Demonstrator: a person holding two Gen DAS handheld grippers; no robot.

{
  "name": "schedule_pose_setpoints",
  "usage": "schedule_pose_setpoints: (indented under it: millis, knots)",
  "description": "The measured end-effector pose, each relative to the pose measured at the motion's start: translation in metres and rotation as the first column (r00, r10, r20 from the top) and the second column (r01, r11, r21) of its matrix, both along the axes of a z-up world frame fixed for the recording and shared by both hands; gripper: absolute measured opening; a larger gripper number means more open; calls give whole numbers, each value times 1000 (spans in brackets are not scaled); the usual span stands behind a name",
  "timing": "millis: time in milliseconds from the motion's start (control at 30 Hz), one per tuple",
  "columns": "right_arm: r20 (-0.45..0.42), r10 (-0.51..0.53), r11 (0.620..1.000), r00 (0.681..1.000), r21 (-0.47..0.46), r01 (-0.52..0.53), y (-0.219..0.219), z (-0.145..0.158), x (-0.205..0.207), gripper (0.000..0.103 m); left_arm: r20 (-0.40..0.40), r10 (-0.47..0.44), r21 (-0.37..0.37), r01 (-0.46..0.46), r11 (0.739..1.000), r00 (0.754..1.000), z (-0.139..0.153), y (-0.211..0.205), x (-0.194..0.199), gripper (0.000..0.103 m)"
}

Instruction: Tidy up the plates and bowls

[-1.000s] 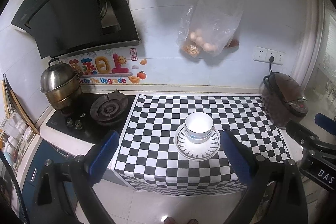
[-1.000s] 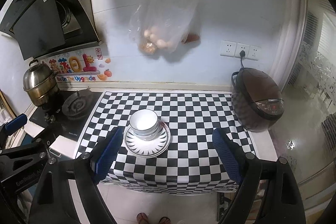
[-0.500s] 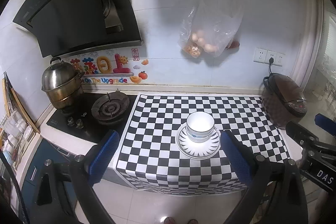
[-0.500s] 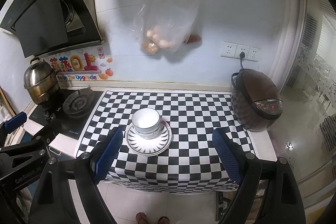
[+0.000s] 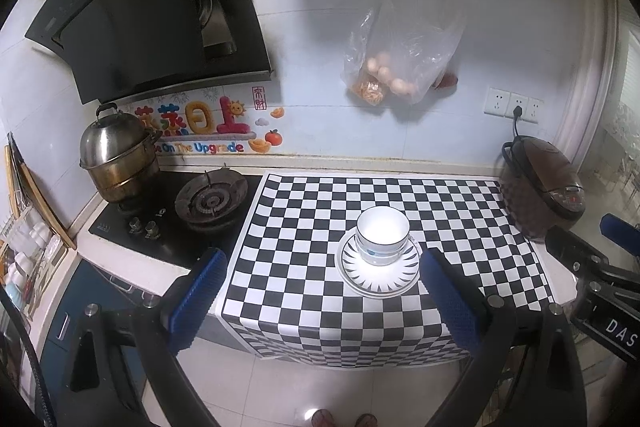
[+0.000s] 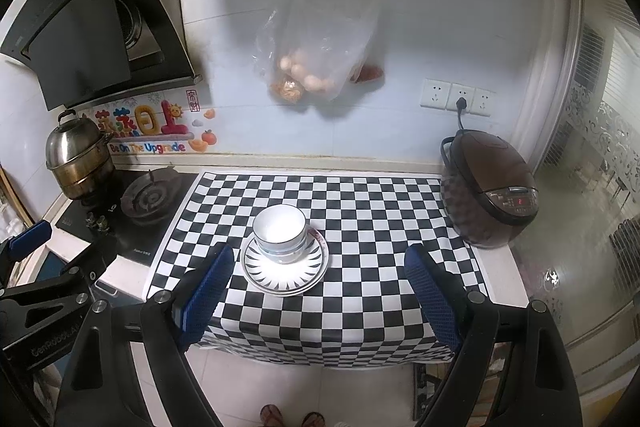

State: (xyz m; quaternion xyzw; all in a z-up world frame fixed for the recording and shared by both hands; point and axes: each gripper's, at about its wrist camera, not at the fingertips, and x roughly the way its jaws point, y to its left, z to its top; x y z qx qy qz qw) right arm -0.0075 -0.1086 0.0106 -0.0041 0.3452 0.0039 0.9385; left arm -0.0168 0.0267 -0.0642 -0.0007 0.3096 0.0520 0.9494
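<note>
White bowls (image 5: 382,235) (image 6: 280,233) sit nested on stacked plates (image 5: 378,277) (image 6: 285,269) with a black ray pattern, near the front of a checkered mat (image 5: 460,227) (image 6: 380,227). My left gripper (image 5: 322,285) hangs open in front of the counter, its blue pads well short of the stack. Held back the same way, my right gripper (image 6: 318,285) is open with nothing between its fingers. The right gripper's body (image 5: 592,267) shows at the right edge of the left wrist view, and the left gripper's body (image 6: 44,279) at the left edge of the right wrist view.
A brown rice cooker (image 5: 540,187) (image 6: 490,187) stands at the mat's right end. A gas hob (image 5: 204,203) (image 6: 146,201) and a steel steamer pot (image 5: 116,163) (image 6: 78,161) are on the left. A plastic bag of food (image 5: 400,63) (image 6: 316,59) hangs on the wall.
The views have shifted very slightly; both grippers stay open and nothing on the counter has moved.
</note>
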Motion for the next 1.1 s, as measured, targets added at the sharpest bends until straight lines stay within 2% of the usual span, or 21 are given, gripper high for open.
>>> schedule_pose_setpoints:
  millis: [1100]
  knots:
    - [-1, -35, 999, 999, 3, 35, 0, -6, -9, 89, 13, -5, -11, 5, 1000, 1000, 5, -5, -3, 99]
